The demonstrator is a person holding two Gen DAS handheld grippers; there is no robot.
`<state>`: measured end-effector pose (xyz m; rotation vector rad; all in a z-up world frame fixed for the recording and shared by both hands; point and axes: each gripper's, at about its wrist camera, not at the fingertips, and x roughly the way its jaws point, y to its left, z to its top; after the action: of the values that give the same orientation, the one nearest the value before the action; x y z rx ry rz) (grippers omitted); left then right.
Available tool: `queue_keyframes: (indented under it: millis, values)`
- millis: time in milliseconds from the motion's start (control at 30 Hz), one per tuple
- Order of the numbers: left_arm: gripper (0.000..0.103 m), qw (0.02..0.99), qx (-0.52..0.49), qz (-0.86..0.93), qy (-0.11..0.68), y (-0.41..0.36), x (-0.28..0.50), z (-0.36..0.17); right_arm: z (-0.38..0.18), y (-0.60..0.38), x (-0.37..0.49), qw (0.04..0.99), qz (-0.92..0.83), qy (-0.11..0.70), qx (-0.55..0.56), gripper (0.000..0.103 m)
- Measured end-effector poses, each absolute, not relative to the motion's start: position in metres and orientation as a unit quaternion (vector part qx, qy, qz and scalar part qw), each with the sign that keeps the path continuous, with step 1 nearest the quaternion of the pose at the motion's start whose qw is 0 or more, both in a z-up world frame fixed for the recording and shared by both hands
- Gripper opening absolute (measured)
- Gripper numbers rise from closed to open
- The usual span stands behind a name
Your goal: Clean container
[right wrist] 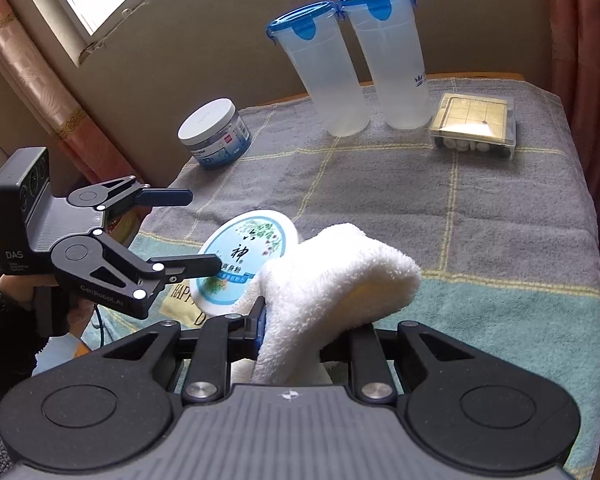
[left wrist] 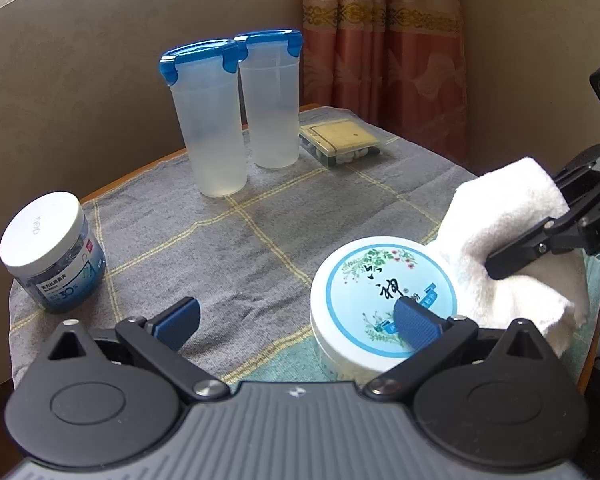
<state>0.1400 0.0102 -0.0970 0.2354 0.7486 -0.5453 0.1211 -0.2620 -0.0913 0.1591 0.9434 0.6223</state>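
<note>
On the bench's grey checked cloth (left wrist: 260,240) near the front edge sits the round white tub (left wrist: 384,304), the left gripper (left wrist: 296,320) with jaws wide open astride it, while the right gripper (right wrist: 300,320) has its jaws clamped on a white towel (right wrist: 332,288) touching the tub's side

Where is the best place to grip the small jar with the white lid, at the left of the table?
Grip the white-lidded jar across its round side wall, just under the lid, coming from the front. It stands upright and apart from the tall cups, so both sides look free for an open claw.
</note>
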Motion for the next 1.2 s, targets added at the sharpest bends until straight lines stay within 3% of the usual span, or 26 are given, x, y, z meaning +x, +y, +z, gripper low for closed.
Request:
queue_keyframes:
  millis: [700,1200]
  values:
    - [0.103,0.883,0.104,-0.266,0.372,0.010,0.144,-0.097,-0.090,-0.235,0.207,0.838,0.328,0.431,0.057,0.025]
    - [0.103,0.885,0.103,-0.255,0.376,0.007,0.143,-0.096,-0.100,-0.266,0.142,0.821,0.334,0.449,0.115,0.025]
